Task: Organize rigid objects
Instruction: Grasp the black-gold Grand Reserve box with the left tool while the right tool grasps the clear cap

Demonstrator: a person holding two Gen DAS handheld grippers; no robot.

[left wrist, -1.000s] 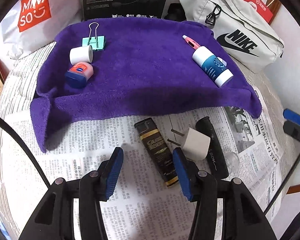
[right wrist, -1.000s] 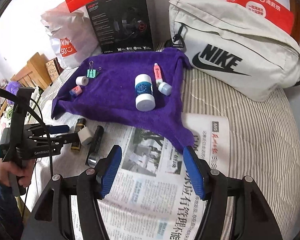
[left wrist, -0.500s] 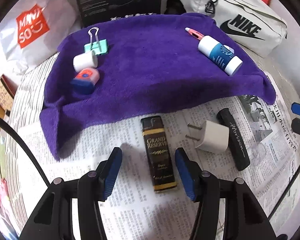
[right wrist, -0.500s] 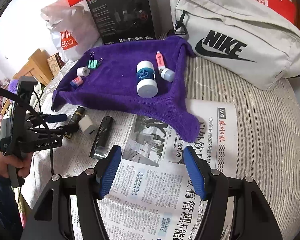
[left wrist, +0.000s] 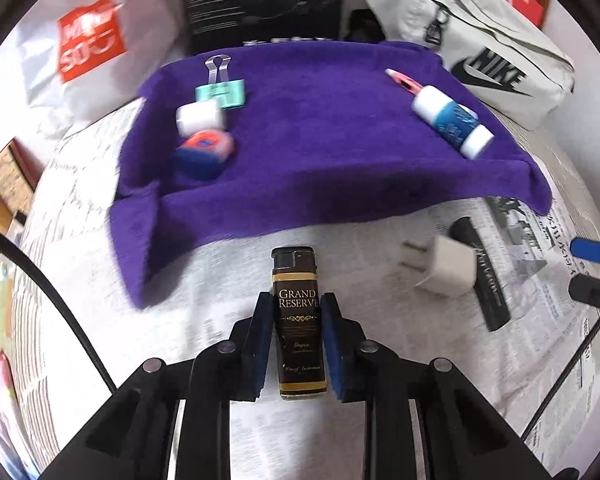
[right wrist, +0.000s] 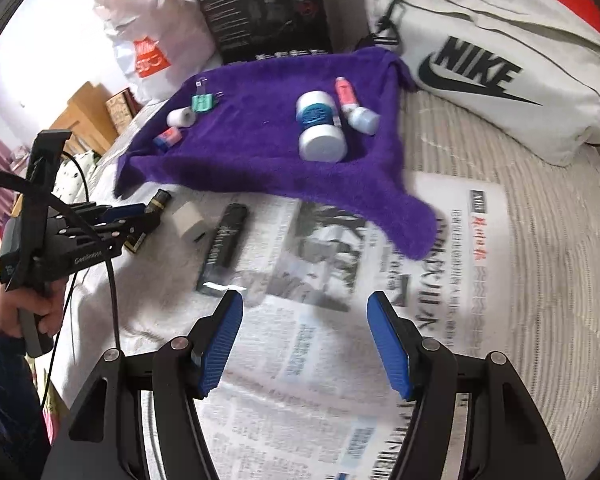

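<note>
My left gripper (left wrist: 296, 308) is shut on a black lighter (left wrist: 297, 280) labelled Grand Reserve, which lies on the newspaper just in front of the purple towel (left wrist: 320, 152). A white plug adapter (left wrist: 446, 270) and a black bar (left wrist: 482, 276) lie to its right. On the towel sit a green binder clip (left wrist: 220, 90), a white roll (left wrist: 199, 118), a red-blue tin (left wrist: 204, 152) and a blue-white bottle (left wrist: 452, 122). My right gripper (right wrist: 304, 312) is open and empty over the newspaper, right of the black bar (right wrist: 224, 240); the left gripper (right wrist: 140, 216) shows there too.
A white Nike bag (right wrist: 500, 64) lies at the back right, a black box (right wrist: 264, 4) and a white shopping bag (right wrist: 152, 40) stand behind the towel. The striped bedding (right wrist: 540, 260) extends to the right of the newspaper (right wrist: 440, 280).
My left gripper has moved forward over the lighter and closed on it. My right gripper has shifted a little closer to the black bar, still open.
</note>
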